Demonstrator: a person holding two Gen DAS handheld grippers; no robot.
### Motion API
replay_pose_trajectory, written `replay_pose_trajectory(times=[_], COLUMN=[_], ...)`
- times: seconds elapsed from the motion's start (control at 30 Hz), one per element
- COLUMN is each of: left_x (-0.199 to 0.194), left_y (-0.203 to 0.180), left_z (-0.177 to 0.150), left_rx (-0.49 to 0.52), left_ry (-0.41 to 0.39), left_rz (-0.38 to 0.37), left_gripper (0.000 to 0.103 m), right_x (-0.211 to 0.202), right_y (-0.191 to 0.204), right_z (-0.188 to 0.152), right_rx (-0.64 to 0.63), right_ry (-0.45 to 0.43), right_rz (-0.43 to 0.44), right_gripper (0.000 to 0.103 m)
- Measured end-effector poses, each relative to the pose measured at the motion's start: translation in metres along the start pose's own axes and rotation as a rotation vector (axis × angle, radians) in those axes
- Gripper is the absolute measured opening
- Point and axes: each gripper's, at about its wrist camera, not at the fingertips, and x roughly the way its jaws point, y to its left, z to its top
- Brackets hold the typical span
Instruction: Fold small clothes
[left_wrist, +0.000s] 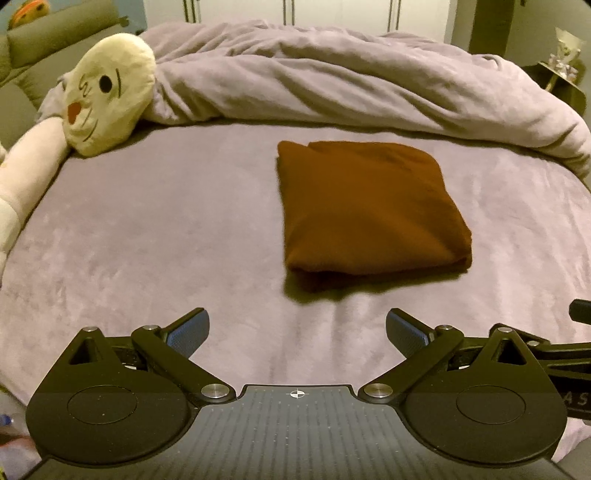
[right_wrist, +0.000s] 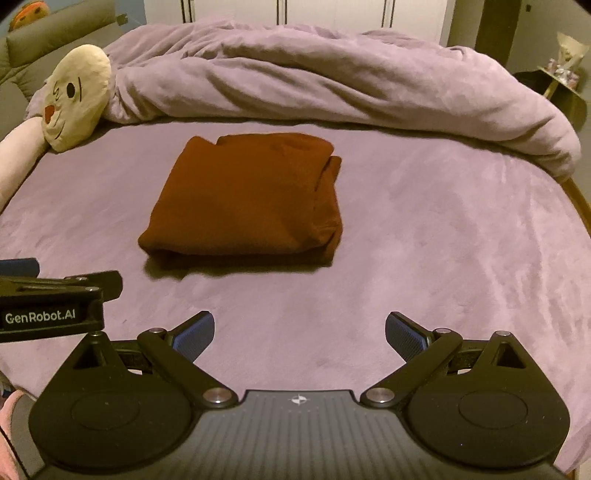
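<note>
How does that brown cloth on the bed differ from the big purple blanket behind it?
The brown folded garment is a neat, flat rectangle; the lilac plush duvet is bunched in a rumpled heap. The garment is small and lies alone mid-bed; the duvet spans the bed's far end and partly covers the cream plush toy. Both are soft fabric resting on the lilac bedsheet, and neither tool touches them.

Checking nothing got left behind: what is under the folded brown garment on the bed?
The folded brown garment lies flat on the mauve plush bed cover, with only its shadow along the near edge. Whatever sits directly beneath or between its layers is covered and cannot be seen.
</note>
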Motion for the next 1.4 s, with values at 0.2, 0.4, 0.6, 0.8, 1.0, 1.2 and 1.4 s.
replay_pose_trajectory(times=[0.2, 0.4, 0.6, 0.8, 1.0, 1.2, 1.4], left_x=[0.0008, 0.0008, 0.0013, 0.0013, 0.0013, 0.0014, 0.0012], left_y=[0.0004, 0.0002, -0.0004, -0.0010, -0.0024, -0.0028, -0.0030], left_z=[0.0008, 0.0010, 0.0015, 0.0005, -0.0007, -0.0011, -0.0017], left_rx=[-0.001, 0.004, 0.004, 0.003, 0.005, 0.005, 0.005], left_ry=[0.006, 0.006, 0.010, 0.013, 0.018, 0.021, 0.020], left_rz=[0.007, 0.006, 0.001, -0.010, -0.010, -0.011, -0.011], left_gripper=[0.103, 0.103, 0.103, 0.103, 0.103, 0.103, 0.103], right_x=[0.0013, 0.0012, 0.0006, -0.0021, -0.0040, -0.0042, -0.0046], right_y=[-0.0058, -0.0059, -0.0066, -0.0074, -0.0075, -0.0087, -0.0101], right_z=[0.0027, 0.0033, 0.0035, 0.0028, 0.0031, 0.0036, 0.0047], right_rx=[0.016, 0.017, 0.020, 0.023, 0.025, 0.025, 0.025], right_ry=[0.000, -0.002, -0.005, -0.008, -0.010, -0.007, -0.009], right_rz=[-0.014, -0.015, -0.011, -0.011, -0.011, -0.008, -0.005], right_gripper=[0.099, 0.099, 0.099, 0.099, 0.099, 0.099, 0.099])
